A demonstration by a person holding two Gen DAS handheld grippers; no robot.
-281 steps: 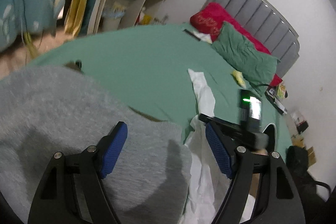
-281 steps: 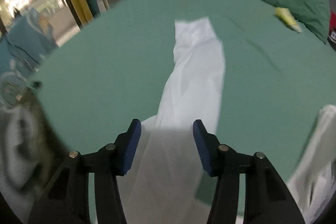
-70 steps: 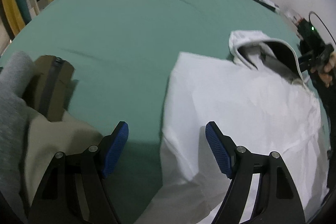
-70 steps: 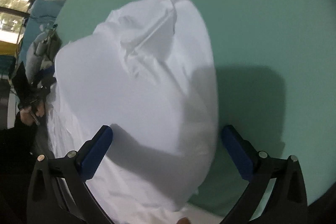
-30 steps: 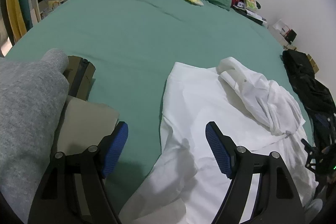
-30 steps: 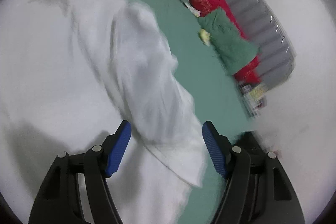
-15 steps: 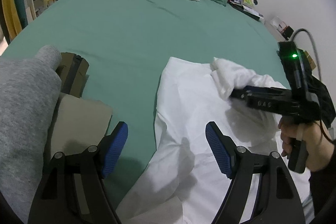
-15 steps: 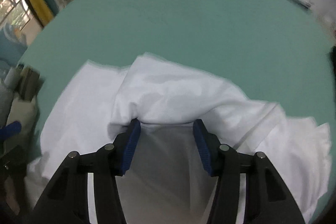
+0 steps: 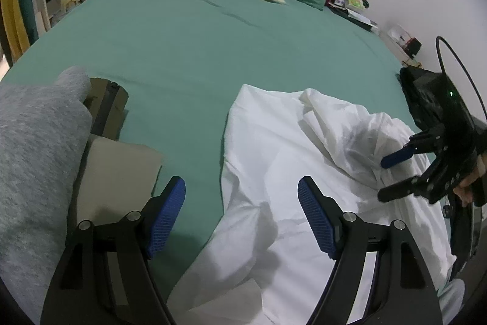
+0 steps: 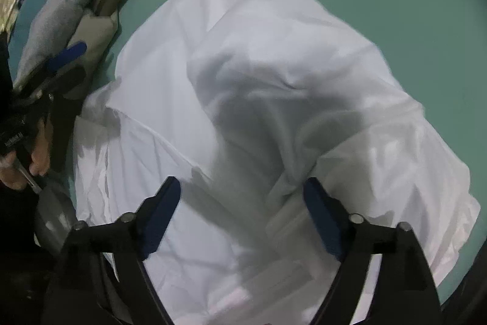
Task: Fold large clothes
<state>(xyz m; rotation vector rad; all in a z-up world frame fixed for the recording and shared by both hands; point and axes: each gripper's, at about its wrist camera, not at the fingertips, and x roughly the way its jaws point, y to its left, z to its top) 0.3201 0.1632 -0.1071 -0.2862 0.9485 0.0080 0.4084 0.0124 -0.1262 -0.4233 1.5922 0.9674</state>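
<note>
Left wrist view: white garment [image 9: 283, 160] spread in a loose heap on the green bed sheet [image 9: 213, 29], both grippers empty

Left gripper [image 9: 242, 213] hovers over the garment's near left edge with jaws spread wide and nothing between them; right gripper [image 10: 242, 209] hangs above the rumpled middle, jaws likewise spread and not pinching cloth. The garment reads as thin, light and limp: it creases readily, partly shows shadow through, and is likely to sag and slide unless held at two points. Best hold is judged to be a single-layer hem or corner, such as the flat far-left corner [image 9: 243, 93], not the bunched ridge [image 10: 274, 87]. A grey garment [image 9: 33, 148] and a beige folded item [image 9: 115, 169] lie just beside it on the left
</note>
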